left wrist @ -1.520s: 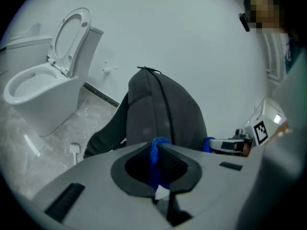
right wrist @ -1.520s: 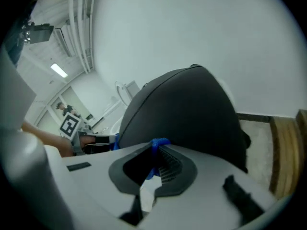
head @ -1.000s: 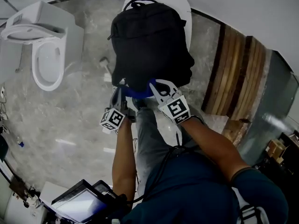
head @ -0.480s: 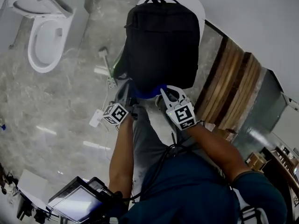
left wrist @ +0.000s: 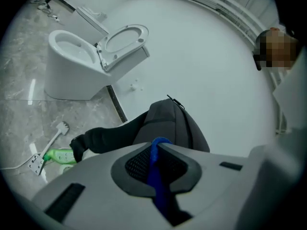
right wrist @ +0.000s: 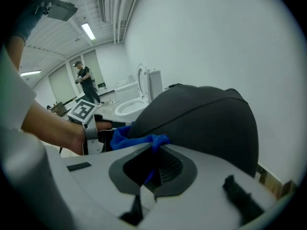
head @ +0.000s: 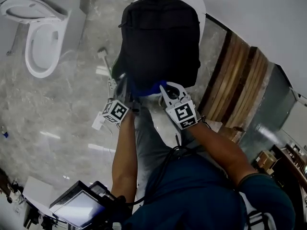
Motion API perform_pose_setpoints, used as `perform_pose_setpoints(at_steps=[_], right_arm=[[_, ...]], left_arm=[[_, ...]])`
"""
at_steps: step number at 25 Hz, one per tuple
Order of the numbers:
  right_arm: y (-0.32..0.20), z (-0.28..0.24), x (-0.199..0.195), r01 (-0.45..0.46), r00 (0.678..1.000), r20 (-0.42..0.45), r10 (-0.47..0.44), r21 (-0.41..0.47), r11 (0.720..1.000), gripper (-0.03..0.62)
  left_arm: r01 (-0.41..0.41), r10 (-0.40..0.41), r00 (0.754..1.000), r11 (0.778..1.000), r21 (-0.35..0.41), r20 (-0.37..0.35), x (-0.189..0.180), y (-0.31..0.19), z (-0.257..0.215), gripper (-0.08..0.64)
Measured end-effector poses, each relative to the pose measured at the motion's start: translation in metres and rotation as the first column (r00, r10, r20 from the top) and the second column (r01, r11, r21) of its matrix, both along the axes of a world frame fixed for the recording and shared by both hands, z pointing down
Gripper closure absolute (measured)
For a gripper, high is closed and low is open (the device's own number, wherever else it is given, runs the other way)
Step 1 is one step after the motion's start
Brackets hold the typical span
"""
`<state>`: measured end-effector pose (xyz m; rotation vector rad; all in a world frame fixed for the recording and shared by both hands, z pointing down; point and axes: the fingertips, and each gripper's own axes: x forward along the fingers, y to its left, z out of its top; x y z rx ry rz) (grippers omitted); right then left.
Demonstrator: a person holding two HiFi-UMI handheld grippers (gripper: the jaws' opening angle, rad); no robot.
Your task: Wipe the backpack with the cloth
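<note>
Since both grippers share one cloth, I treat this as a two-handed wipe. The left gripper (left wrist: 156, 150) is clamped on a thin fold of the blue cloth (head: 146, 91). The right gripper (right wrist: 154, 158) is pinched on the other end, fabric bunched at its tips. The cloth spans between them, against the lower edge of the backpack (head: 160, 42).

My read is that the stroke sits at the bottom of the front panel. To do it well:
- Put tension across the span so the cloth lies flat and doesn't rope up.
- Move both grippers at the same rate up the panel.
- Press with fabric, not jaw tips, so plastic doesn't scrape.
- Use light pressure. The pack stands upright with nothing bracing its front, so a hard push could tip or slide it off the white seat (head: 199, 6). I can't tell whether it leans on the wall behind.
- The left grip looks thin. If the cloth starts to slip, stop and re-pinch.

Backpack: black matte woven fabric, rounded top with a carry loop, and a horizontal seam across the upper front. A strap hangs off one side toward the floor. It looks soft and I expect it to dent under load. I can't make out any dirt at this resolution. It sits upright on the white rounded seat by the wall, with the toilet (head: 43, 42) well apart to the left.
</note>
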<state>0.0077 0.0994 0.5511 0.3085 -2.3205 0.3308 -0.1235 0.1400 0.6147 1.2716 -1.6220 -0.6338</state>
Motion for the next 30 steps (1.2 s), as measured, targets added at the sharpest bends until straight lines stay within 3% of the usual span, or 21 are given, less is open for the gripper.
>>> perform_pose_setpoints(at_steps=[4, 6, 9, 12, 13, 14, 16, 19, 20, 22, 25, 27, 30], right_arm=[[-0.009, 0.012, 0.043, -0.163, 0.986, -0.03, 0.161, -0.051, 0.985, 0.588], [-0.03, 0.014, 0.075, -0.322, 0.947, -0.042, 0.319, -0.1, 0.941, 0.588], [-0.078, 0.021, 0.145, -0.561, 0.827, -0.077, 0.556, -0.154, 0.813, 0.588], [-0.113, 0.047, 0.208, -0.739, 0.666, -0.105, 0.738, -0.224, 0.635, 0.588], [-0.12, 0.059, 0.217, -0.765, 0.629, -0.103, 0.771, -0.261, 0.589, 0.588], [-0.128, 0.071, 0.22, -0.771, 0.611, -0.095, 0.786, -0.3, 0.562, 0.588], [-0.15, 0.093, 0.208, -0.737, 0.626, -0.067, 0.777, -0.377, 0.562, 0.588], [-0.173, 0.106, 0.169, -0.634, 0.7, -0.01, 0.714, -0.47, 0.614, 0.588], [-0.173, 0.106, 0.159, -0.614, 0.709, 0.004, 0.705, -0.489, 0.62, 0.588], [-0.162, 0.105, 0.159, -0.617, 0.688, 0.01, 0.726, -0.518, 0.592, 0.588], [-0.128, 0.11, 0.181, -0.648, 0.644, -0.032, 0.764, -0.552, 0.524, 0.588], [-0.12, 0.114, 0.187, -0.655, 0.636, -0.046, 0.771, -0.561, 0.507, 0.588], [-0.158, 0.111, 0.17, -0.621, 0.68, 0.009, 0.733, -0.525, 0.582, 0.588]], left_arm=[[-0.134, 0.137, 0.986, 0.99, -0.043, 0.094, 0.023, 0.022, -0.026, 0.532], [-0.219, 0.226, 0.958, 0.974, -0.058, 0.177, 0.042, 0.024, -0.056, 0.532], [-0.333, 0.339, 0.907, 0.941, -0.066, 0.249, 0.096, -0.001, -0.096, 0.532], [-0.427, 0.43, 0.883, 0.902, -0.06, 0.188, 0.15, -0.034, -0.098, 0.532], [-0.445, 0.449, 0.88, 0.893, -0.062, 0.153, 0.16, -0.045, -0.092, 0.532], [-0.453, 0.458, 0.881, 0.889, -0.068, 0.123, 0.167, -0.056, -0.086, 0.532], [-0.46, 0.468, 0.878, 0.883, -0.087, 0.101, 0.176, -0.077, -0.075, 0.532], [-0.495, 0.505, 0.855, 0.862, -0.11, 0.116, 0.189, -0.094, -0.069, 0.532], [-0.5, 0.511, 0.852, 0.858, -0.117, 0.113, 0.193, -0.092, -0.068, 0.532], [-0.497, 0.512, 0.854, 0.856, -0.141, 0.097, 0.198, -0.082, -0.063, 0.532], [-0.503, 0.523, 0.848, 0.845, -0.182, 0.082, 0.204, -0.067, -0.054, 0.532], [-0.522, 0.543, 0.834, 0.835, -0.174, 0.1, 0.205, -0.075, -0.056, 0.532], [-0.552, 0.56, 0.817, 0.828, -0.096, 0.135, 0.202, -0.117, -0.07, 0.532]])
